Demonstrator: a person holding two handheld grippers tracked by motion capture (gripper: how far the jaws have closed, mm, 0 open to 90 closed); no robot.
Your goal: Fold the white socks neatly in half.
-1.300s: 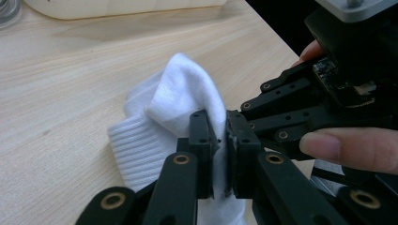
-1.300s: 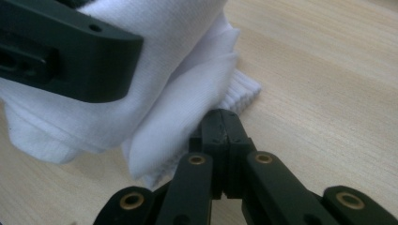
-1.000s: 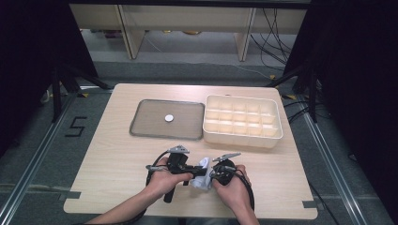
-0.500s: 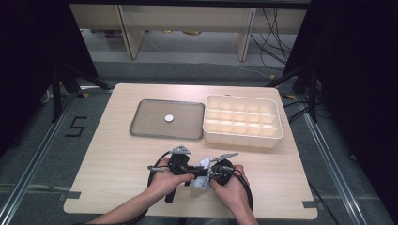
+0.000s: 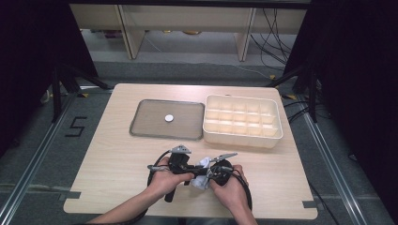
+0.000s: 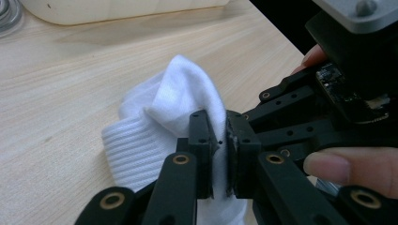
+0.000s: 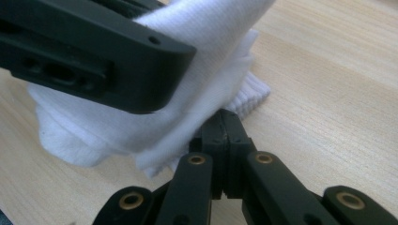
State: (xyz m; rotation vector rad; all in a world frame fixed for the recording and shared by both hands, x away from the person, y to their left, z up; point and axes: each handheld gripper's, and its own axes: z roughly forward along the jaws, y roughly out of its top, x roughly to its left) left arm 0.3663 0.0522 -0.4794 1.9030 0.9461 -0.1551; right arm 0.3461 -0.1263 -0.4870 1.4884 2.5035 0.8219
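1. Sock [image 5: 202, 165]: white ribbed fabric, bunched on the near part of my table [image 5: 117, 154], between my two hands.
2. Left gripper [image 6: 219, 140]: jaws closed onto a fold of the sock; fabric is pinched between the pads.
3. Right gripper [image 7: 223, 123]: jaws fully together, clamping the sock's lower edge.
4. Tray [image 5: 145, 126] and compartment box [image 5: 244, 136]: side by side farther back, well apart from the sock.
5. Small white disc [image 5: 169, 118]: lies in the tray.
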